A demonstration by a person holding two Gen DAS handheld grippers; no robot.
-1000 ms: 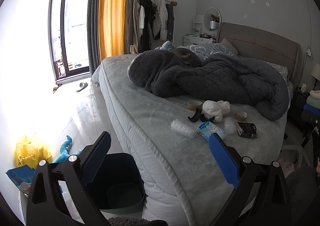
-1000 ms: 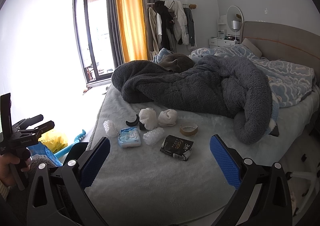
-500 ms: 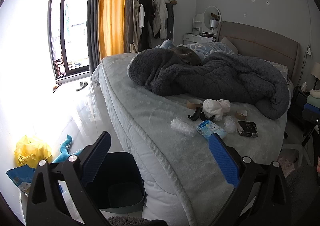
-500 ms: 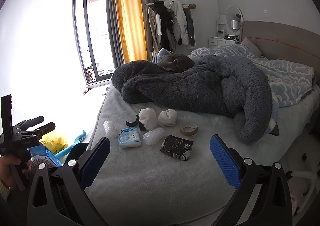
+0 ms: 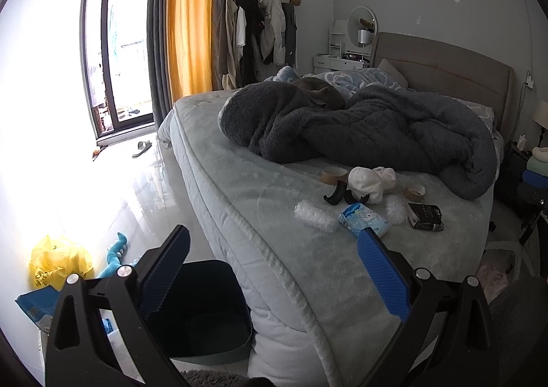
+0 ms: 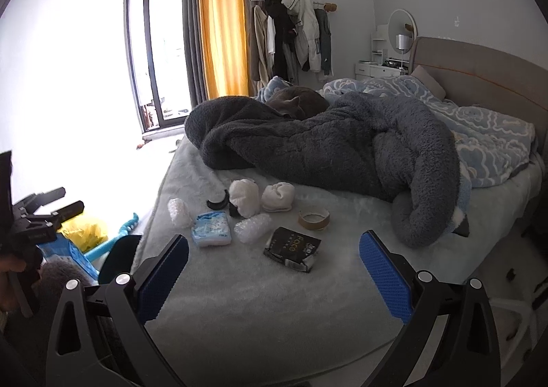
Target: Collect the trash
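Litter lies in a cluster on the bed: a black packet (image 6: 293,249) (image 5: 425,216), a blue tissue pack (image 6: 211,228) (image 5: 364,219), two bubble-wrap wads (image 6: 252,227) (image 6: 179,212), a tape roll (image 6: 313,218), white socks (image 6: 278,196) and a black curved piece (image 6: 218,203). A dark bin (image 5: 202,311) stands on the floor by the bed corner. My left gripper (image 5: 274,272) is open and empty, above the bin and bed edge. My right gripper (image 6: 274,275) is open and empty, short of the black packet.
A grey fleece blanket (image 6: 325,144) with a sleeping cat (image 6: 298,106) covers the far half of the bed. A yellow bag (image 5: 58,260), a blue toy (image 5: 114,258) and blue packaging (image 5: 32,303) lie on the floor left. A coat rack (image 5: 260,37) stands behind.
Both grippers have barely shifted; the views show almost the same scene. Nothing on the bed has moved.
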